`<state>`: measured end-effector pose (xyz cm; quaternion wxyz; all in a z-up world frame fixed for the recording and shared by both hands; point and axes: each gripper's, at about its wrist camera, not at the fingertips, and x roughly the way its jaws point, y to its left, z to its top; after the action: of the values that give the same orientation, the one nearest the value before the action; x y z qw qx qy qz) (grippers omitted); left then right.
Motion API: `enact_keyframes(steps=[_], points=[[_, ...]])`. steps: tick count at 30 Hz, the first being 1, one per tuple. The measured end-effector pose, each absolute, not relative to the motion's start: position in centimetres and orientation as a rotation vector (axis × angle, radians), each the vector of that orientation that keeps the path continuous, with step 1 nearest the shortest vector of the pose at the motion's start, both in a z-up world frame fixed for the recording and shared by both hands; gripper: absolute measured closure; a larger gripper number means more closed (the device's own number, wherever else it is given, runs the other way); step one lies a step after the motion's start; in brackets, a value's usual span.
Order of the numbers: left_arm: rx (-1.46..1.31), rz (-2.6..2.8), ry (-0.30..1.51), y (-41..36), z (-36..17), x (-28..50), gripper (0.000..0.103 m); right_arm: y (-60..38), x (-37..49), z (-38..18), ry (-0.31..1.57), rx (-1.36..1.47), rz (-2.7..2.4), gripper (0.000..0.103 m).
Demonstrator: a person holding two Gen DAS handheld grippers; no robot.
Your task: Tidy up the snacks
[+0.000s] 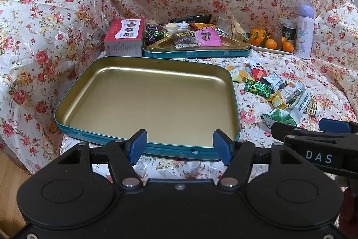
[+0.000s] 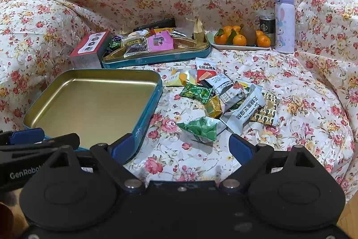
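The snacks (image 1: 190,37) in the far tin (image 1: 197,52) overlap and hide one another. The small print on the red box (image 1: 124,37) is too small to read.

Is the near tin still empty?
Yes, the near tin shows only bare gold floor; the loose snacks lie on the cloth beside it.

You see a teal tin (image 1: 143,102) with gold inside, a rose-patterned cream cloth (image 1: 56,15), and a lilac bottle (image 2: 284,21).

Blk grippers (image 1: 180,145), blue pads, silver screws.
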<state>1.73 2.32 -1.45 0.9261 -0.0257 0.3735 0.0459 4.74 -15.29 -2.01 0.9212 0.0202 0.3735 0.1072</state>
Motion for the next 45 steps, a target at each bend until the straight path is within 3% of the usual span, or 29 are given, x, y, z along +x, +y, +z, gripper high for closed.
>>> enact_keyframes(steps=[17, 25, 28, 33, 45], points=[[-0.044, 0.091, 0.732, 2.5, -1.9, 1.7, 0.035, -16.9, 4.8, -2.4, 0.775, 0.082, 0.214, 0.008], [-0.084, 0.099, 0.704, 1.6, -2.2, 1.6, 0.036, -20.5, 5.2, -3.1, 0.777, 0.147, 0.178, 0.015], [-0.084, 0.095, 0.723, 0.3, -2.1, 1.6, 0.037, -22.3, 5.4, -3.2, 0.761, 0.165, 0.152, 0.017], [-0.035, 0.051, 0.724, -2.8, -1.6, 1.6, 0.037, -24.7, 5.5, -3.9, 0.752, 0.178, 0.109, 0.028], [0.007, -0.038, 0.773, -10.0, -3.0, 4.8, 0.037, -28.3, 6.1, -6.0, 0.779, 0.243, 0.072, 0.031]])
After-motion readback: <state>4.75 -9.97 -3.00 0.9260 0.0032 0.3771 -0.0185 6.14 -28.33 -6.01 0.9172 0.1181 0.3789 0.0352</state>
